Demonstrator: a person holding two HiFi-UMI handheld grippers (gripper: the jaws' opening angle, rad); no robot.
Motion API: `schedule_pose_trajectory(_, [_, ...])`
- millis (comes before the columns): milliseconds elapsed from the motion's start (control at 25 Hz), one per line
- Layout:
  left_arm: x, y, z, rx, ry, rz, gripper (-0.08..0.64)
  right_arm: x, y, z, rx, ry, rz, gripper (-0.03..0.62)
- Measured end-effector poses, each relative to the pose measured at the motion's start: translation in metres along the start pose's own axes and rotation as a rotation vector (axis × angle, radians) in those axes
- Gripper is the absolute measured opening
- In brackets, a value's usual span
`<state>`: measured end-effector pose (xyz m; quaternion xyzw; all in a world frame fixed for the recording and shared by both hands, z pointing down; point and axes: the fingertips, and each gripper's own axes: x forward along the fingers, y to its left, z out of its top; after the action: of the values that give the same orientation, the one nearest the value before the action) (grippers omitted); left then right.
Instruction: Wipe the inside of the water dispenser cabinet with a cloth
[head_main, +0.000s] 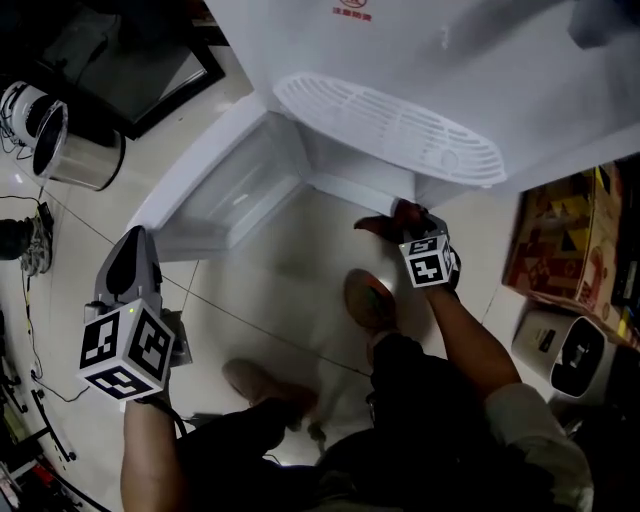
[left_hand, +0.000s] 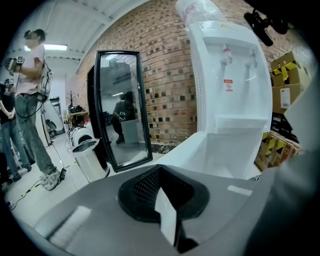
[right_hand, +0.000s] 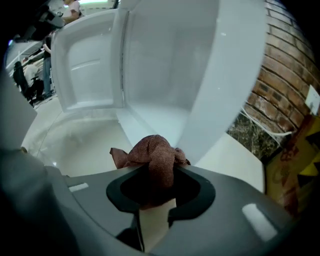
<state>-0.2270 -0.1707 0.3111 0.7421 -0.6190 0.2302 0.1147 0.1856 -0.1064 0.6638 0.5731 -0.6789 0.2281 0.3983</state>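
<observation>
The white water dispenser stands ahead with its lower cabinet door swung open to the left. My right gripper hovers low at the cabinet's mouth, shut on a bunched reddish-brown cloth. In the right gripper view the cloth bulges out between the jaws of the right gripper, with the white cabinet interior just beyond. My left gripper is held off to the left of the door, shut with nothing in it. The left gripper looks toward the dispenser from the side.
Cardboard boxes and a small white appliance sit right of the dispenser. A steel bin and a black-framed mirror stand at the left, with cables on the floor. A shoe rests near the cabinet. A person stands far left.
</observation>
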Motion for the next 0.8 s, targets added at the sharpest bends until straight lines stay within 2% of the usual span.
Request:
schedule_pose_trajectory(160, [0.003,0.000,-0.002,-0.003,-0.001,0.009,-0.002,-0.009,-0.016,-0.007,0.068,0.019,0.018,0.129])
schedule_pose_trajectory(320, [-0.003,-0.007,-0.006,-0.013,0.018,0.004,-0.002,-0.049,-0.025,0.007,0.158,-0.035,0.088,0.129])
schedule_pose_trajectory(560, [-0.047,-0.028,0.018,-0.009,-0.036,-0.012,-0.002,-0.148,-0.036,0.027,0.176,-0.120,0.153,0.130])
schedule_pose_trajectory(680, [-0.064,-0.034,0.031,0.057,-0.065,-0.027,-0.002,-0.199,-0.042,0.039,0.193,-0.155,0.182,0.130])
schedule_pose_trajectory(800, [-0.068,-0.031,0.029,0.055,-0.052,-0.041,-0.001,-0.254,-0.046,0.064,0.148,-0.183,0.221,0.130])
